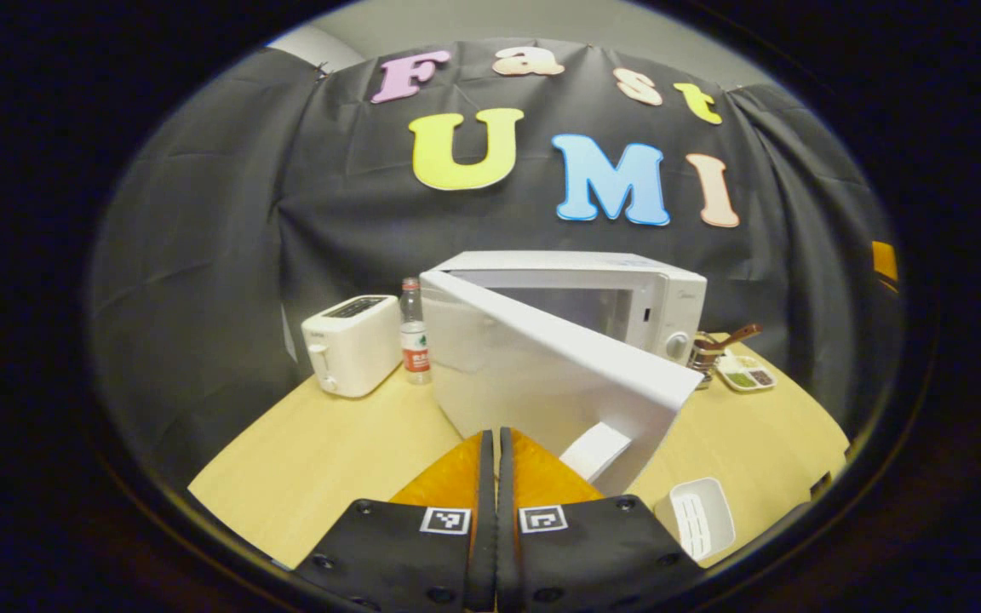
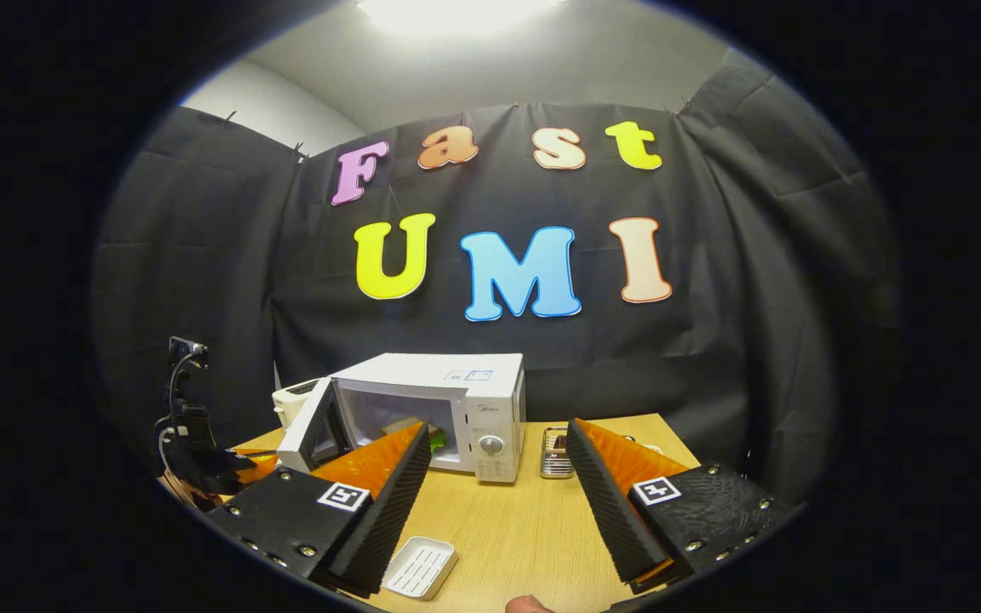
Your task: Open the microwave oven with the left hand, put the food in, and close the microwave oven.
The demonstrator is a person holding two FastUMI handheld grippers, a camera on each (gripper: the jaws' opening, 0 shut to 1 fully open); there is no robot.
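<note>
Pale wood makes up the tabletop (image 2: 507, 528), and on it, ahead of both pairs of fingers, stands the white microwave oven (image 1: 627, 294) with its door (image 1: 542, 375) swung part-way open. In the left gripper view the door's outer face stands just beyond the left gripper (image 1: 495, 451), whose fingers are pressed together with nothing between them; whether the tips touch the door I cannot tell. In the right gripper view the oven's cavity shows past the left-hand finger, and something green and yellow, probably the food (image 2: 422, 432), lies inside it, half hidden by that finger.

The right gripper (image 2: 499, 485) is spread wide with nothing between its fingers, bare tabletop showing in the gap. A white toaster (image 1: 352, 343) sits left of the oven, with a clear bottle (image 1: 412, 332) between the two. A small white slotted tray (image 2: 419, 565) lies on the tabletop just beside the right gripper's left-hand finger. To the right of the oven are a metal rack (image 2: 555, 453) and a small dish (image 1: 744, 373).
</note>
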